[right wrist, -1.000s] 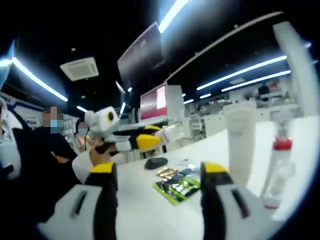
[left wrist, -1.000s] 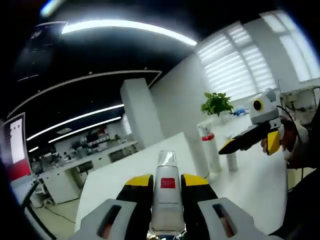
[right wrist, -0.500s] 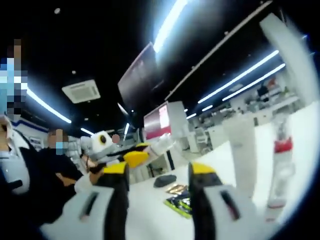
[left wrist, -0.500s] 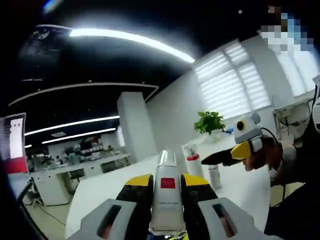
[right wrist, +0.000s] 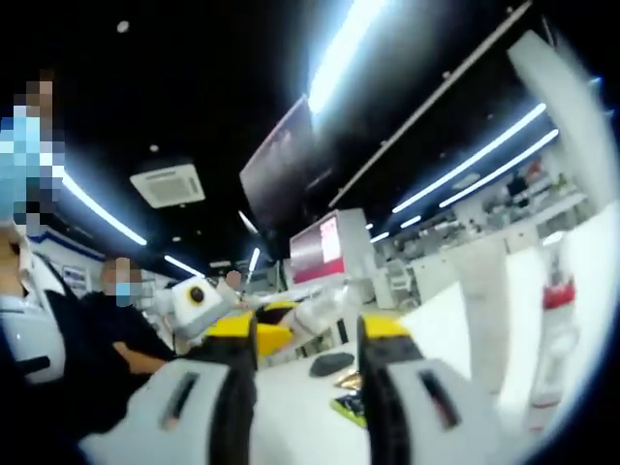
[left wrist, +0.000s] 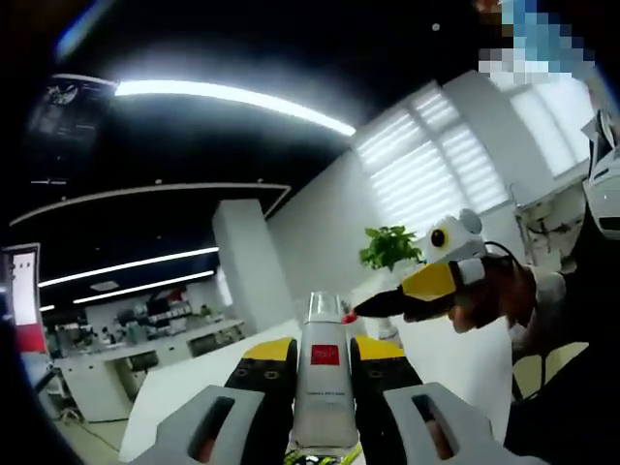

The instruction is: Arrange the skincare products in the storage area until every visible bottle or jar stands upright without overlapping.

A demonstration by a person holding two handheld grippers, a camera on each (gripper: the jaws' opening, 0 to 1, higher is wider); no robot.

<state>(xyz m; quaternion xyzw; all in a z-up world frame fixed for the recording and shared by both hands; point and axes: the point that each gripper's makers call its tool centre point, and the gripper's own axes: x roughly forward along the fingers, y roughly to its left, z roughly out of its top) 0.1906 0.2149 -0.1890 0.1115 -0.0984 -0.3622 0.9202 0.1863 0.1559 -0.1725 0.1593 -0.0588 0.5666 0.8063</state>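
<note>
L tongs (left wrist: 325, 373) clamped on a white tube (left wrist: 323, 383) w/ red square label and clear cap; tube stands up between the yellow-tipped jaws, cap end pointing away from the camera, lifted above the white table (left wrist: 194, 383). In left gripper view the R tongs (left wrist: 373, 305) come in from the right, held by a hand (left wrist: 494, 295) in a white cuff; its dark tips point toward the tube's cap, just beside it. Behind those tips a bottle w/ a red collar (left wrist: 351, 318) is mostly hidden; can't tell more about it. Potted plant (left wrist: 390, 247) sits farther back near the blinds. In right gripper view the R tongs (right wrist: 305, 334) are apart, nothing between the jaws, wide gap. Through the gap: L tongs (right wrist: 281, 329) w/ the white tube's end sticking out toward the right. On the table (right wrist: 300, 402), near mid: a dark oval thing, prob. a mouse (right wrist: 332, 364), and a green sachet pack (right wrist: 351, 407) partly behind the right jaw. Toward the table's right side a tall white tube (right wrist: 484, 310) stands upright, and right of it, apart, a clear spray bottle w/ red collar (right wrist: 550, 339), also upright. Seated person in dark clothes (right wrist: 121, 329) at left behind the table; red-white screen (right wrist: 325, 247) overhead in the bg.
</note>
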